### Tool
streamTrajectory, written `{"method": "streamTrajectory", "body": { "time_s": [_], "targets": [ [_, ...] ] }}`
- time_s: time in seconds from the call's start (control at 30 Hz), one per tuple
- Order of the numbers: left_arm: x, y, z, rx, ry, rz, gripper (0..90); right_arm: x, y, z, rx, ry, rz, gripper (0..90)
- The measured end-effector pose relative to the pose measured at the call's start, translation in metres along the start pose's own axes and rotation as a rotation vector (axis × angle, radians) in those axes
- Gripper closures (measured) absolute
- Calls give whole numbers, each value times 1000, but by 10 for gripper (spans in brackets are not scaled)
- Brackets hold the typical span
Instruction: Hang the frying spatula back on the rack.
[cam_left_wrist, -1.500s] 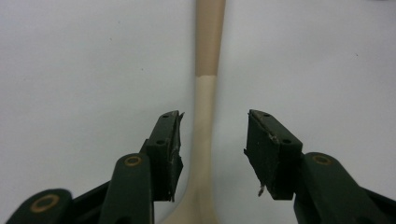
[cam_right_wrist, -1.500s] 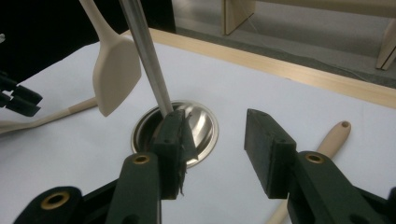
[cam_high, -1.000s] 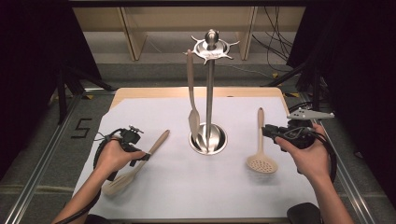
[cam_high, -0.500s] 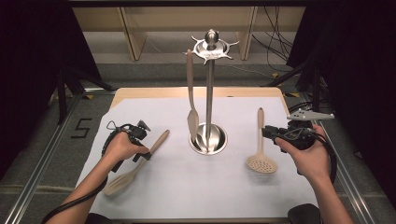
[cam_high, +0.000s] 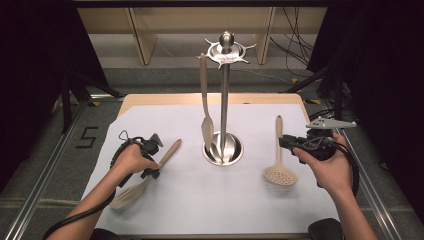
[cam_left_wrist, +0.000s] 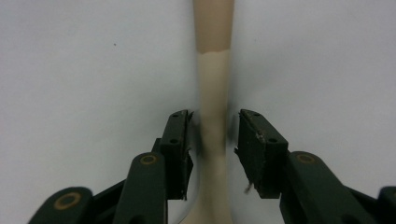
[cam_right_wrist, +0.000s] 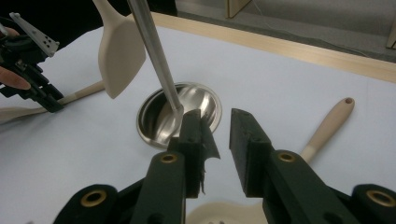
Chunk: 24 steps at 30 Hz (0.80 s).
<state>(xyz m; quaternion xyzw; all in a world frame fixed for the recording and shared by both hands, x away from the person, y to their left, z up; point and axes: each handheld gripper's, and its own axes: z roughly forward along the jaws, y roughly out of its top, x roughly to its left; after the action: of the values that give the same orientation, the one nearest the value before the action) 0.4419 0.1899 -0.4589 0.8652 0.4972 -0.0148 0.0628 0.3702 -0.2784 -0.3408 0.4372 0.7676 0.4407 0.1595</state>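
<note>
While left gripper (cam_left_wrist: 212, 140) closes astride spatula handle (cam_left_wrist: 213, 93), gap visible | right gripper (cam_right_wrist: 215, 140) released, empty.

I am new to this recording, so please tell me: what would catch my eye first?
The tall steel utensil stand at the table's centre, with one spatula hanging from it. At the left, the left hand-held gripper straddles the handle of a wooden turner, its jaws just closing. At the right lies a slotted spoon.
</note>
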Motion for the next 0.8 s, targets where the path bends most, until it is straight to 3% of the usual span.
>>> {"method": "streamTrajectory", "body": {
  "time_s": [0.23,0.33,0.43,0.5,0.57,0.6,0.73,0.77,0.8],
  "targets": [
    [-8,2,2,16,71,-13,704,1,0,1,1,11,6,750],
    [-10,2,2,5,75,-15,770,1,-1,1,2,17,13,750],
    [-11,0,2,0,78,-19,779,0,0,-1,-11,-8,-25,749],
    [-10,-2,1,-13,70,-27,780,0,1,-2,-5,8,-11,749],
    [-8,-6,1,-55,51,-39,782,-1,1,-2,-19,-11,-11,750],
    [-6,-9,1,-72,43,-43,783,2,0,-1,-12,4,31,750],
    [-4,-20,-2,-148,18,-42,784,0,0,-1,-5,8,16,749],
    [-1,-22,-4,-185,32,-10,784,0,0,-1,-12,2,15,750],
    [0,-24,-5,-219,18,-3,784,1,0,0,-17,6,18,749]
  ]
}}
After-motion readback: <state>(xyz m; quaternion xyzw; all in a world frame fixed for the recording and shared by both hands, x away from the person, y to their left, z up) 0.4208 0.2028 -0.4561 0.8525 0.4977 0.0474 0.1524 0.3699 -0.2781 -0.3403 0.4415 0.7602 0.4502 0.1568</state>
